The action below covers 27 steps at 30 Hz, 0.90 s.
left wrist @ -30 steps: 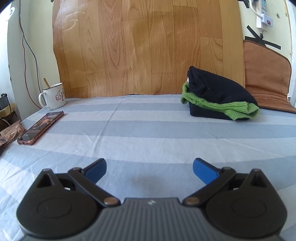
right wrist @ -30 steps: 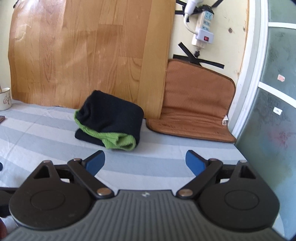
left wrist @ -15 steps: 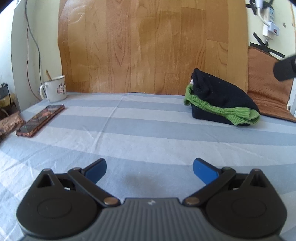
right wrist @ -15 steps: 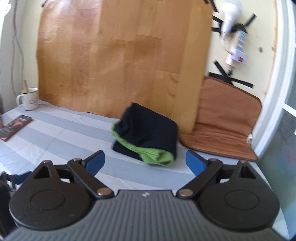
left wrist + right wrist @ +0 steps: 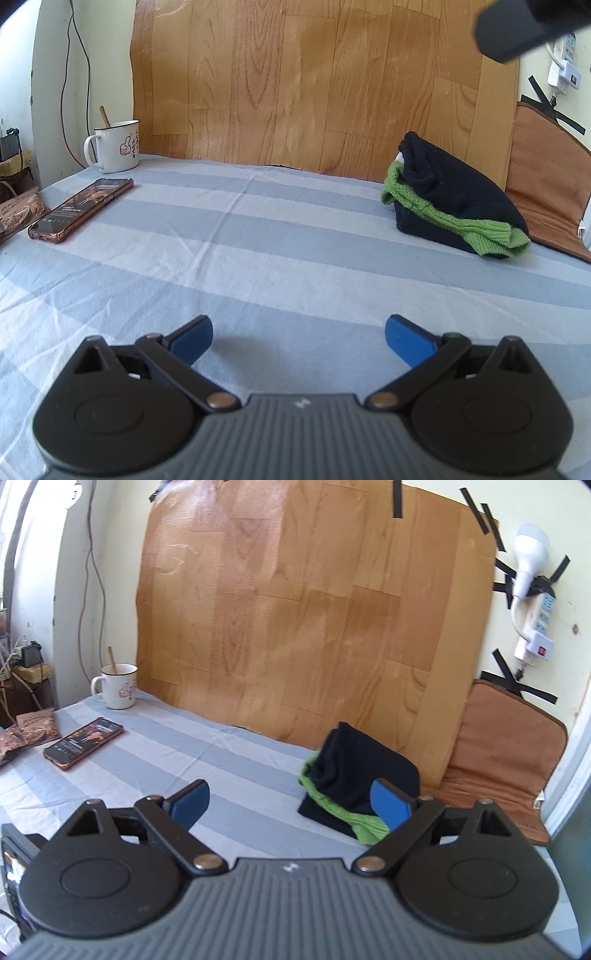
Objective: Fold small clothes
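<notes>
Both the left hand-held gripper [image 5: 298, 334] and the right hand-held gripper [image 5: 290, 800], spread and empty, have lifted away from the folded black-and-green garment [image 5: 356, 786] (apparently finished) on the bench [image 5: 258, 236].

A blurred dark shape [image 5: 532, 26], perhaps the other claw, is cropped.

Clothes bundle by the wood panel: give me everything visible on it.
The bundle is a folded black knit garment with a bright green ribbed knit layer sandwiched in it, the green showing along the left and front edges. It looks soft and thick, wedge-shaped, higher at the back. It lies on the striped sheet, close to the wood panel and beside a brown cushion. Neither tongs touch it.
</notes>
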{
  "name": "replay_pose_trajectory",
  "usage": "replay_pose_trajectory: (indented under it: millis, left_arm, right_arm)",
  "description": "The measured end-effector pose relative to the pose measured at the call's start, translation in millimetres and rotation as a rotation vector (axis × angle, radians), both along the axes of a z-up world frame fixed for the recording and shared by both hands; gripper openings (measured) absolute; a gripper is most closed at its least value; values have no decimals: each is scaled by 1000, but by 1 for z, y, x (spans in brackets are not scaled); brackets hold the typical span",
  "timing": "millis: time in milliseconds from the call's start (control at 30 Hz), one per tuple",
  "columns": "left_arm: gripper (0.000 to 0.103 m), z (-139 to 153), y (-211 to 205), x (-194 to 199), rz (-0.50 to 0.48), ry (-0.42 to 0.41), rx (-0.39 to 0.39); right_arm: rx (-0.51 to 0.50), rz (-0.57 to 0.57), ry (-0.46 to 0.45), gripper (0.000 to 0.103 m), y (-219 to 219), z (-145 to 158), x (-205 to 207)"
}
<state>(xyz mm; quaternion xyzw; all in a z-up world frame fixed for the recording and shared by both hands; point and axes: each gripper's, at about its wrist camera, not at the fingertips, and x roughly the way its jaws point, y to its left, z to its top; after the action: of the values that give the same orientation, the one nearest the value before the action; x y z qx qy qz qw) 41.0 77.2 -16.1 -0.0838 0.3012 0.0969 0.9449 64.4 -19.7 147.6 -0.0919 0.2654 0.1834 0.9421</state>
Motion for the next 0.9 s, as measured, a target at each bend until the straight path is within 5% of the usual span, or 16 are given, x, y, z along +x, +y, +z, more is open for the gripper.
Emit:
replay_pose_trajectory:
  millis: [900]
  left_arm:
    - [103,-1,3,2,7,15,-21]
  right_arm:
    - [98,106,91,95,38,-3,-16]
